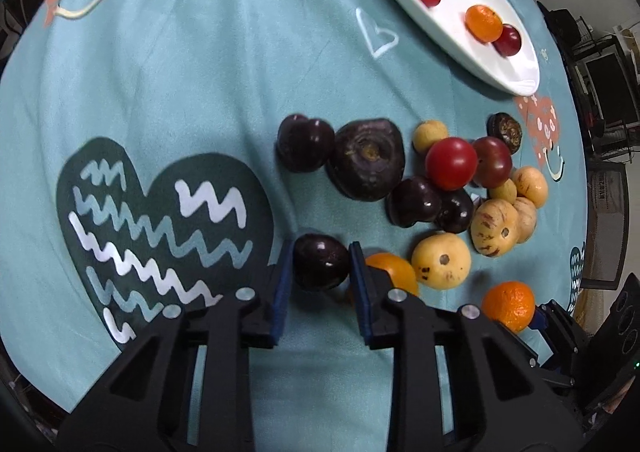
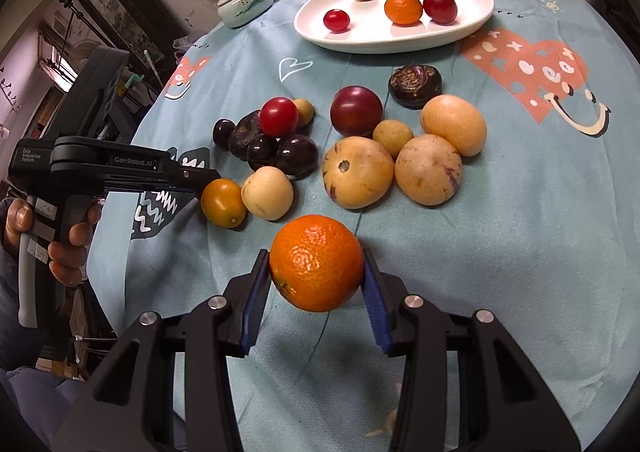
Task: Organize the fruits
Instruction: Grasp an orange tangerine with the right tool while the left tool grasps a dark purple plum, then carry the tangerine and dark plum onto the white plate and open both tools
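Dark plum (image 1: 320,261) clamped between left gripper (image 1: 320,272) pads, at the near edge of the fruit pile (image 1: 440,180), beside a yellow tomato (image 1: 394,268). Mandarin (image 2: 316,263) pinched in right gripper (image 2: 316,284), jaws closed on its sides, near the front of the table, apart from the pile. White plate (image 2: 472,18) at the far side, carrying four small fruits. Teal cloth (image 1: 200,72) underneath. Hand (image 2: 68,248) wrapped round the left handle.
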Available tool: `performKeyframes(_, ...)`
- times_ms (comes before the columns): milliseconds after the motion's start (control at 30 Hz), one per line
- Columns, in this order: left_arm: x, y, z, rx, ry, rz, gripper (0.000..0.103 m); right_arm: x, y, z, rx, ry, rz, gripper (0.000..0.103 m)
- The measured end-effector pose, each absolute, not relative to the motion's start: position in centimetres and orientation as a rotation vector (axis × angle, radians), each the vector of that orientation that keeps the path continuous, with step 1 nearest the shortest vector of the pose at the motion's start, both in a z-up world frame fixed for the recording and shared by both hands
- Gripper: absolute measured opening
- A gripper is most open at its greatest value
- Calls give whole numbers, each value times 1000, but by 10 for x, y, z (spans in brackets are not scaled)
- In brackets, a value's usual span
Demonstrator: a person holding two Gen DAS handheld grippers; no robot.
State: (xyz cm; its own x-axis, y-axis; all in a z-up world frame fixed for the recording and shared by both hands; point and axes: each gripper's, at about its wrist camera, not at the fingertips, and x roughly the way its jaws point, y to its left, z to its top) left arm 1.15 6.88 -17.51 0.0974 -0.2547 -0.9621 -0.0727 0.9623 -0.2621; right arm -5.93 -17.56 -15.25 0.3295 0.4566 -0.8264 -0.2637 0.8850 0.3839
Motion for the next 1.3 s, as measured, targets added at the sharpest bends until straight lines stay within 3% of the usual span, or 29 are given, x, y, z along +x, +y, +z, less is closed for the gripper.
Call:
performKeyframes(133,17,63,-182,-295,1494,-130,32,-61,-173,-151,192,1140,479,45)
performKeyframes(500,22,61,-174,-271,1474,-123,29,-64,-176,-145,196,1119,476,45)
performKeyframes(800,-3,22,-111,95,1167,-45,29,-64,-161,-136,129,1087,491,45)
performKeyframes(1300,39,-32,-56,150,976,-114,29,-7,-199,-76,153,910,409,45)
